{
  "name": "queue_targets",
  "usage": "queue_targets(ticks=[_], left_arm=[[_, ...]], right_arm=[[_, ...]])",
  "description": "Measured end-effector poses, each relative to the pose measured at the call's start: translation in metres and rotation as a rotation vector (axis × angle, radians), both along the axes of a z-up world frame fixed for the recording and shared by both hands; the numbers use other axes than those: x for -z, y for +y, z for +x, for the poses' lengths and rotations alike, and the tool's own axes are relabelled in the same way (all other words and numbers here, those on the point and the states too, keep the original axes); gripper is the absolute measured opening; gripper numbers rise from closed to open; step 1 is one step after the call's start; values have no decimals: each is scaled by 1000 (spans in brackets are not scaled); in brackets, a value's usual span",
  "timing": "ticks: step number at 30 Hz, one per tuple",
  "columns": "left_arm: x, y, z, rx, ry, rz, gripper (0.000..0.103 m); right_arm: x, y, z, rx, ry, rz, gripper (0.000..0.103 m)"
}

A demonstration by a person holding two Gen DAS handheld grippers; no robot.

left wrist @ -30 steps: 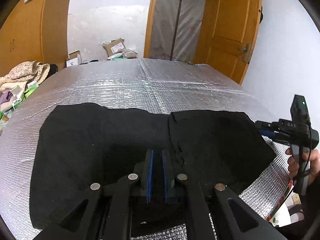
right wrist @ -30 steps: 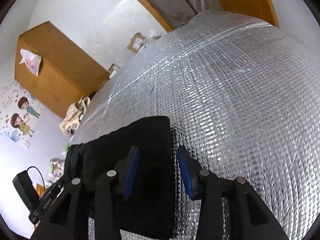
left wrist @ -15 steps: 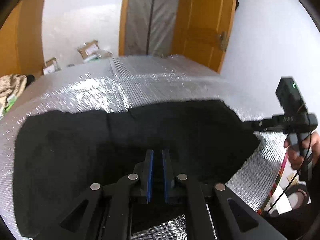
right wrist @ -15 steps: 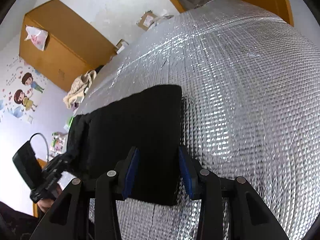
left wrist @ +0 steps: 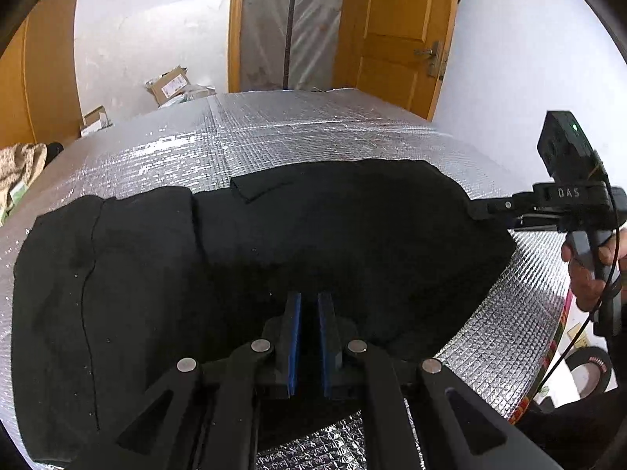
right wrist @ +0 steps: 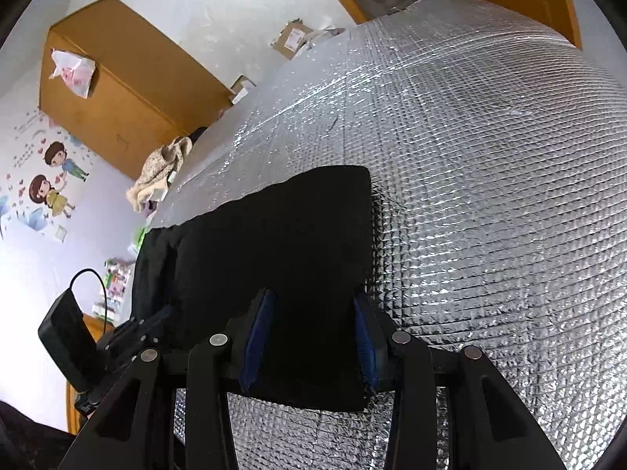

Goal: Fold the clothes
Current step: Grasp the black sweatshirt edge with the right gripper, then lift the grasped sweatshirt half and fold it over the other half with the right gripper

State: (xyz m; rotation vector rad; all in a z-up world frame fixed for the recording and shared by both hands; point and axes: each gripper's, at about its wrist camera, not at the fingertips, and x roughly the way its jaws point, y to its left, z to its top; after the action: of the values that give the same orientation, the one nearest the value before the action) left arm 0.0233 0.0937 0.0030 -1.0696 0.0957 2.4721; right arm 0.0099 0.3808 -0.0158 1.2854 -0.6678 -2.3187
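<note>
A black garment (left wrist: 313, 235) lies spread on the silver foil table (left wrist: 313, 137), with a folded layer across its middle and right. My left gripper (left wrist: 309, 299) hangs low over the near edge; its blue pads (left wrist: 294, 333) are almost together, with dark cloth in the narrow gap. My right gripper (right wrist: 312, 297) sits over the garment (right wrist: 274, 243) at its right end. Its jaws are opening, and the cloth's edge lies between the wide-apart pads without being pinched. In the left wrist view the right gripper (left wrist: 484, 208) touches the garment's right edge, held by a hand (left wrist: 588, 274).
The foil table (right wrist: 490, 156) stretches bare beyond the garment. A beige pile of clothes (right wrist: 160, 172) lies at the table's far left edge. Cardboard boxes (left wrist: 168, 86) and a wooden door (left wrist: 395, 31) stand behind. A roll of tape (left wrist: 588, 372) lies on the floor on the right.
The left gripper has sunk toward the table, and the folded layer now reaches farther left across the garment. The right gripper stays at the right edge, its pads slightly wider apart.
</note>
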Motion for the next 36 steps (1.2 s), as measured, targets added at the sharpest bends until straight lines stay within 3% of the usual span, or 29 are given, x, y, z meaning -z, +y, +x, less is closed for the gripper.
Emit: queue_targets(ticks=[8,13,19,26,36], left_arm=[[1,-2,0,-1,7,10,8],[1,-2,-1,1,7,14,8],[-1,-3,0,-2,5,17,8],[-24,-20,9,-63,69,42,8],[-36,-59,15,-207,97,57,8]], right_arm=[[-3,-4,10,-64,-34,-16,42],[1,0,4,4,-51,-34,22],[-4,0,5,28,-38,-49,13],[-31,-1,7,59,53,-148,12],[-91,-39,-1,-49,217,-221,11]])
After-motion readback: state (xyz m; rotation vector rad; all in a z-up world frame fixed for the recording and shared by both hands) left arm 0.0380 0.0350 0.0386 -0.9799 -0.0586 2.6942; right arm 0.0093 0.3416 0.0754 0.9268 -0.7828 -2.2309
